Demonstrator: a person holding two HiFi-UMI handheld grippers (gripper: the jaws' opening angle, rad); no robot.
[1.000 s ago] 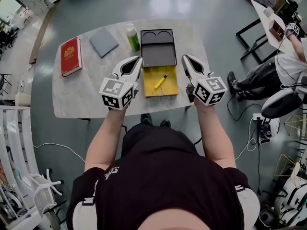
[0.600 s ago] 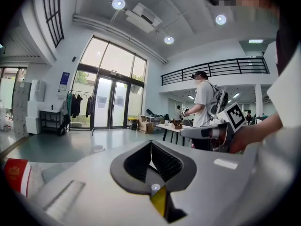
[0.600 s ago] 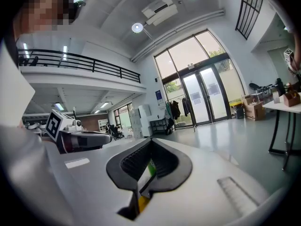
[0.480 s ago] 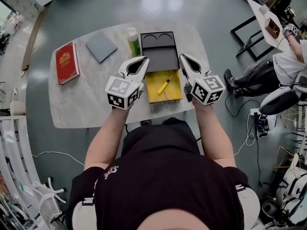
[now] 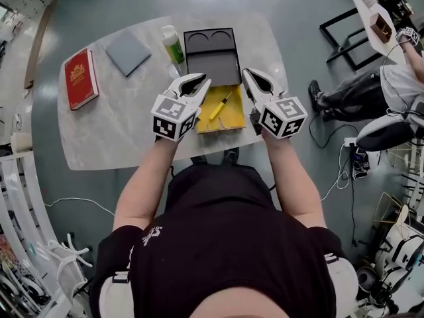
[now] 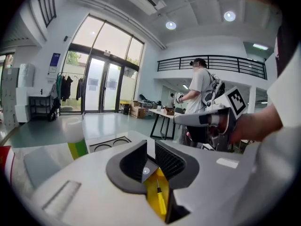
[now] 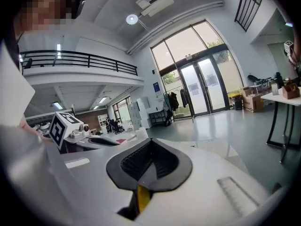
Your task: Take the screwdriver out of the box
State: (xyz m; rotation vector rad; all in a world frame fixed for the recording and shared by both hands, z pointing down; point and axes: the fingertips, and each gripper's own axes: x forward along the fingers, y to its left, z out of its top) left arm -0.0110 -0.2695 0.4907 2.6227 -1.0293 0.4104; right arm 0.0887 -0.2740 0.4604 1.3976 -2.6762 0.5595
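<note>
Screwdriver [image 5: 222, 106]: we count one, lying in the open yellow box [image 5: 233, 119].
Tools: two; left tool [image 5: 204, 79] jaws just spreading, nothing between; right tool [image 5: 246, 73] pressed together, empty.
Counter [image 5: 119, 128]: one dark tray [image 5: 212, 61], one bottle [image 5: 172, 44], one book [image 5: 81, 78], one grey pad [image 5: 128, 50].

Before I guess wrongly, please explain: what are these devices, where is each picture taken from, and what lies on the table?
A person holds a gripper in each hand. The head view looks down from the head; each gripper view looks along that gripper's jaws. On the table lie a red book, a grey pad, a bottle and an open box with a screwdriver inside. The left gripper has just been opening its jaws, nothing between them; the right gripper is shut, empty.
</note>
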